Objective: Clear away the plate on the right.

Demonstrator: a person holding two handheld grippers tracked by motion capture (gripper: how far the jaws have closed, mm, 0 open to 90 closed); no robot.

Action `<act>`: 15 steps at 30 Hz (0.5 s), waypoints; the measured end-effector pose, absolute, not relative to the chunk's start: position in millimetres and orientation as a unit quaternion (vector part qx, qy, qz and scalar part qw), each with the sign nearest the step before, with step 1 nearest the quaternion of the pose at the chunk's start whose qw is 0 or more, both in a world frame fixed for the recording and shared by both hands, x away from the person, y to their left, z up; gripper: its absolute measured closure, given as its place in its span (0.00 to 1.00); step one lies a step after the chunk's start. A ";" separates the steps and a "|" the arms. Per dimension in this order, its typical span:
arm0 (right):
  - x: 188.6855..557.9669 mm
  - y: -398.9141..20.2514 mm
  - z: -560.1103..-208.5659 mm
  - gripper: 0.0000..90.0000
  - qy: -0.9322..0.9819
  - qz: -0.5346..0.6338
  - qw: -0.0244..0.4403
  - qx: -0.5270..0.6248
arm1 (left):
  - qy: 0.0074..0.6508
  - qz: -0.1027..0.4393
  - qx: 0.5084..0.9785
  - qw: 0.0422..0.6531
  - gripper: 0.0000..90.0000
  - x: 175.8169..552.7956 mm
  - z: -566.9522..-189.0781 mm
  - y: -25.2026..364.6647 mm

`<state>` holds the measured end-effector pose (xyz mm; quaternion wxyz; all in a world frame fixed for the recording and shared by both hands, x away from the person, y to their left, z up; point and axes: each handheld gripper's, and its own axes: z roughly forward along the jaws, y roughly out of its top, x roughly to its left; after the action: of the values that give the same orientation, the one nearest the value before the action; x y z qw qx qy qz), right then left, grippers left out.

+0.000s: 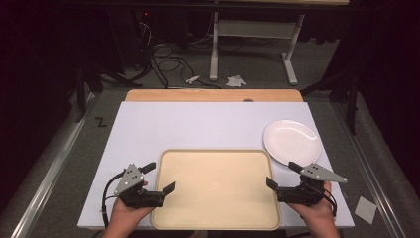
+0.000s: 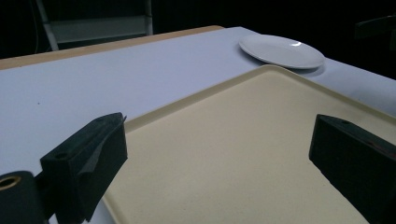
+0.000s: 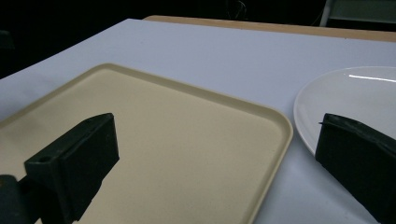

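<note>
Now your left gripper point(image 1: 159, 177) and right gripper point(image 1: 281, 174) both gape wide, flanking the near corners of the beige tray point(image 1: 216, 188), holding nothing. White plate point(image 1: 291, 142) sits far right, just beside the tray.

Tray point(image 1: 216, 188) bare between claws; plate point(image 1: 291, 142) just beyond its far-right corner

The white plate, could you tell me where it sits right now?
In the high view the white plate lies on the table's far right, just beyond the tray's right corner, ahead of the right gripper.
</note>
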<state>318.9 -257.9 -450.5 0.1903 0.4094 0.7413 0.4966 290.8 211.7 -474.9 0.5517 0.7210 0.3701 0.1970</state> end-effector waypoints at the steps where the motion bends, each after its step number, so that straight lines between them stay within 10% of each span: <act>1: 318.7 -257.9 -450.3 0.00 0.741 0.498 0.191 0.408 | 0.369 0.197 0.721 0.553 0.07 290.6 -474.7 212.1; 15: 318.5 -261.8 -449.2 0.00 0.732 0.504 0.205 0.410 | 0.381 0.201 0.716 0.548 0.06 291.4 -473.4 214.8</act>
<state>318.5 -261.8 -449.2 0.2048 0.4103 0.7316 0.5044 291.4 214.8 -473.4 0.5484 0.7165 0.3812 0.2015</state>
